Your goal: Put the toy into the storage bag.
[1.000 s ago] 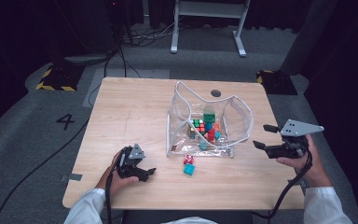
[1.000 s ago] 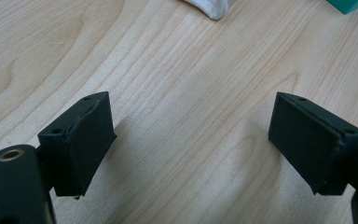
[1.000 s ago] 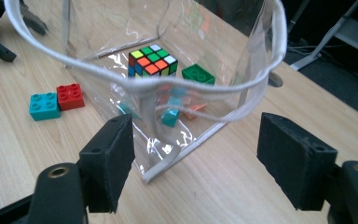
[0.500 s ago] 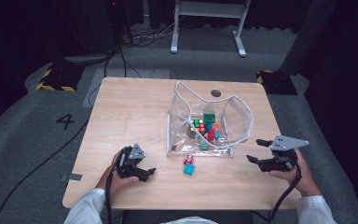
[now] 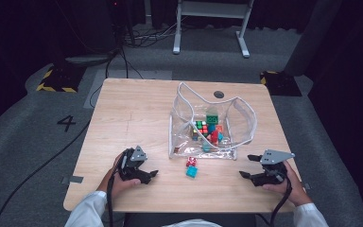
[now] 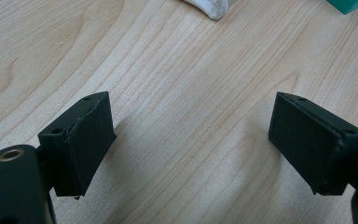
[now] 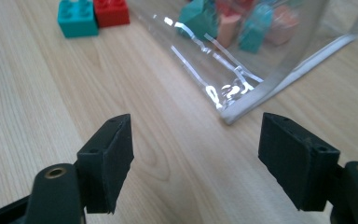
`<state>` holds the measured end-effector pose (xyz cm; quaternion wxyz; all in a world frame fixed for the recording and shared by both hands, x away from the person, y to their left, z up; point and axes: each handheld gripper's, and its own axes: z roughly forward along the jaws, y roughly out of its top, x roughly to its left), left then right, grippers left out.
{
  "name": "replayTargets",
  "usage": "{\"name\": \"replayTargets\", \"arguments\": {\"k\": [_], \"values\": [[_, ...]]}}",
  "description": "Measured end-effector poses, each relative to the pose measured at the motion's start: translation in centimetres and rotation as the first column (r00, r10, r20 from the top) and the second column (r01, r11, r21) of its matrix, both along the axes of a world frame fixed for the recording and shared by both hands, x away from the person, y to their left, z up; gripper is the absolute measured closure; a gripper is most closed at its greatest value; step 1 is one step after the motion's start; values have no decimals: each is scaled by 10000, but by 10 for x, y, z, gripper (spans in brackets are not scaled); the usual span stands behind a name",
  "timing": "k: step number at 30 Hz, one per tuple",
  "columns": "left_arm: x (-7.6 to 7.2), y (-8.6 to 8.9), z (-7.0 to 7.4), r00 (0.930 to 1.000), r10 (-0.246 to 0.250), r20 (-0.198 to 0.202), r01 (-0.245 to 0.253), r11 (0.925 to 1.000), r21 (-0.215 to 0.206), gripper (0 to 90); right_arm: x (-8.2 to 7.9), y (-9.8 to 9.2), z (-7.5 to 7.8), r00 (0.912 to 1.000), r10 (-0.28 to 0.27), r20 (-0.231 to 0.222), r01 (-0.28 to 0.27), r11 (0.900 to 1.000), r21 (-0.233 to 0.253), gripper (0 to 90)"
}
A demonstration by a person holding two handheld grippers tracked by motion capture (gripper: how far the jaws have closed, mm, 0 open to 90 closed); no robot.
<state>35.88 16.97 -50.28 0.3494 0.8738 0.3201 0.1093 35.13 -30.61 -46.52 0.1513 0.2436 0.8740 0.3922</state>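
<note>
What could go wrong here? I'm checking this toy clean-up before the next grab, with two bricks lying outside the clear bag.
The teal brick and red brick lie touching, so the open right gripper may pinch both or knock one away. The clear bag looks limp; its rim may fold under a dropped brick. The open left gripper rests apart from it, so nothing steadies the bag.

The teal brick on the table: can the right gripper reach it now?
Probably yes. The right gripper is open, and bare table lies between it and the teal brick, which sits outside the clear bag.
</note>
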Motion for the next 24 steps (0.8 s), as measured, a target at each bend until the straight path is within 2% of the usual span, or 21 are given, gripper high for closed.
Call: {"name": "replayTargets", "arguments": {"k": [2,5,8,14,18,22,24], "values": [[0,0,0,10000,-2,-1,2,10000,-5,142,-2,4,-6,9999,95,-62,-95,9999,-114,261],[0,0,0,10000,1,-1,-1,10000,-2,142,-5,10,-13,9981,537,-299,-533,9985,143,258],[0,0,0,10000,0,-2,0,10000,-3,142,-8,21,-19,9958,866,-299,-868,9962,-54,256],[0,0,0,10000,-5,-1,5,10000,-1,142,-12,39,-27,9904,1288,-503,-1265,9909,464,260],[0,0,0,10000,-2,-1,2,10000,0,142,-11,52,-31,9863,1541,-583,-1519,9876,398,260],[0,0,0,10000,-5,-4,5,10000,-4,142,-12,66,-37,9820,1745,-718,-1744,9846,68,258],[0,0,0,10000,-4,-3,4,10000,-4,142,-13,70,-38,9792,1888,-748,-1884,9820,126,259]]}}
